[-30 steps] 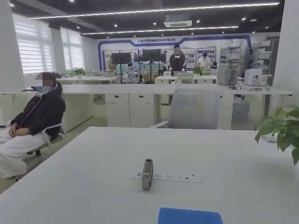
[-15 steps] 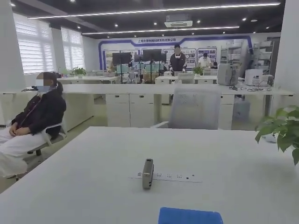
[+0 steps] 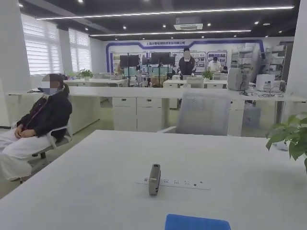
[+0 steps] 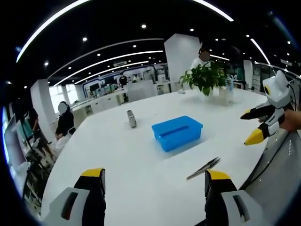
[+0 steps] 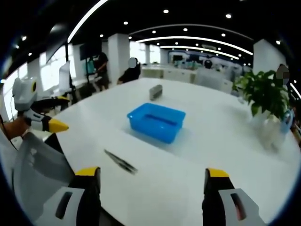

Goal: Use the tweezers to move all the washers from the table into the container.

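Observation:
A blue rectangular container point(image 4: 177, 133) point(image 5: 156, 121) stands on the white table, and its near rim shows at the bottom of the head view point(image 3: 196, 223). Metal tweezers point(image 4: 203, 168) point(image 5: 121, 161) lie flat on the table between the container and the near edge. My left gripper point(image 4: 155, 176) is open above the table edge, well short of the tweezers, with nothing between its jaws. My right gripper point(image 5: 152, 173) is also open and holds nothing. Each gripper appears in the other's view, the right gripper point(image 4: 265, 117) and the left gripper point(image 5: 37, 117), both off the table's near side.
A grey adapter point(image 3: 153, 178) point(image 4: 131, 118) point(image 5: 155, 92) stands on a power strip beyond the container. A potted plant point(image 4: 204, 77) point(image 5: 263, 94) sits at the table's right side. A person point(image 3: 41, 120) sits on a chair left of the table.
The head camera has shifted slightly; nothing on the table has moved.

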`<state>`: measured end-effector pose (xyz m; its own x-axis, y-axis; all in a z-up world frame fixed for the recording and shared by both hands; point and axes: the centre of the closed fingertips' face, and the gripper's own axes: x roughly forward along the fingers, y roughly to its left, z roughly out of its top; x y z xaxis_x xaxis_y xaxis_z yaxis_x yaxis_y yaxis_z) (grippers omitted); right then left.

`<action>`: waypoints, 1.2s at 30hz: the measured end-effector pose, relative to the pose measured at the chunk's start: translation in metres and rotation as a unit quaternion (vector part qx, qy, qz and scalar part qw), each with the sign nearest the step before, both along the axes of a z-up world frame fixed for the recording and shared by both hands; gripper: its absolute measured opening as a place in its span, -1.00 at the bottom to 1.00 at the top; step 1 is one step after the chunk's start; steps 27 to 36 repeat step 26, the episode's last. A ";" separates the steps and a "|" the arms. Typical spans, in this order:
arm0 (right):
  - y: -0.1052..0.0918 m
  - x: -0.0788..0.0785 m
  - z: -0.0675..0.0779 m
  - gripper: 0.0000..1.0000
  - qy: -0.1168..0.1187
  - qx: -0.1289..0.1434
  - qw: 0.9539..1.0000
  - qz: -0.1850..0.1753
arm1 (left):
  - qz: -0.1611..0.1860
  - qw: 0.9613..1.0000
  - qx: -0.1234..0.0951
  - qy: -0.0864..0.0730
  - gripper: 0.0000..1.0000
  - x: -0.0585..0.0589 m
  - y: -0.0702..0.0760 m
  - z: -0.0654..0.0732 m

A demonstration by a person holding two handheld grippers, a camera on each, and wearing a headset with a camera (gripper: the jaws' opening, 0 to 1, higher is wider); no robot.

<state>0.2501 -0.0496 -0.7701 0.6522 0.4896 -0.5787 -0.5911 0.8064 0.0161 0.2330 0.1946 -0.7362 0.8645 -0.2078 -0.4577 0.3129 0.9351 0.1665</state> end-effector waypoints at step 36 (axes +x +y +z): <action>0.004 -0.004 0.001 0.77 0.000 0.001 1.000 0.010 | 0.005 1.000 0.002 0.004 0.77 -0.005 -0.001 0.001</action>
